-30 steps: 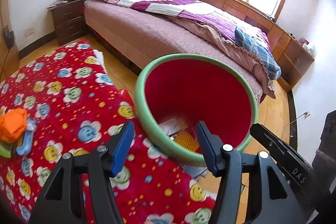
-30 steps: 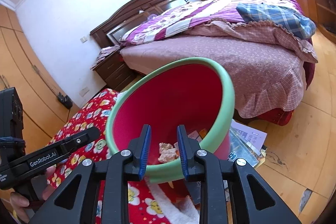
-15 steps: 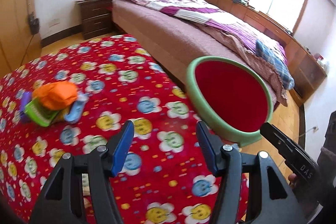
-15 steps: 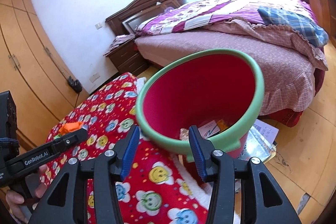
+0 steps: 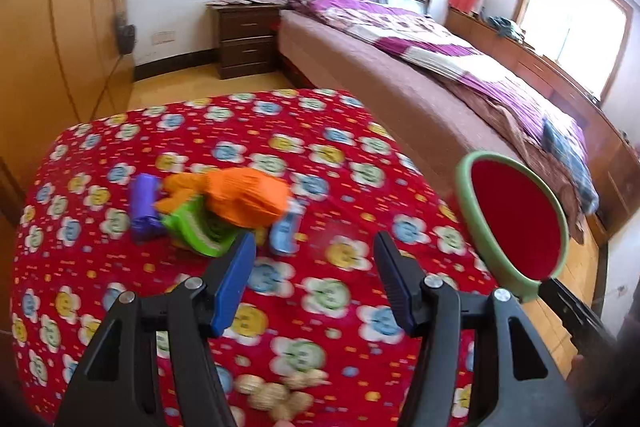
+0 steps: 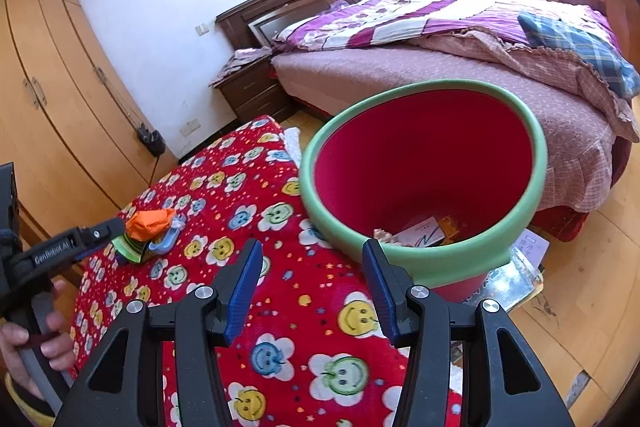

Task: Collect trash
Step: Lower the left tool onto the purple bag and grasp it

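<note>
your right gripper [image 6: 312, 283]: jaws just opened, nothing between them, over the red flowered desk cloth [image 6: 224, 195]. your left gripper [image 5: 314, 279]: jaws apart, empty. trash pile on the desk just beyond the left jaws: orange wad [image 5: 244, 197], green wrapper [image 5: 198, 227], purple roll [image 5: 142, 207]. red bin [image 6: 424, 163], green rim, beside the desk, paper scraps inside.

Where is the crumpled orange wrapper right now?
The crumpled orange wrapper lies on the red flower-print cloth, left of centre in the left wrist view, atop a green wrapper, between a purple roll and a blue packet.
</note>
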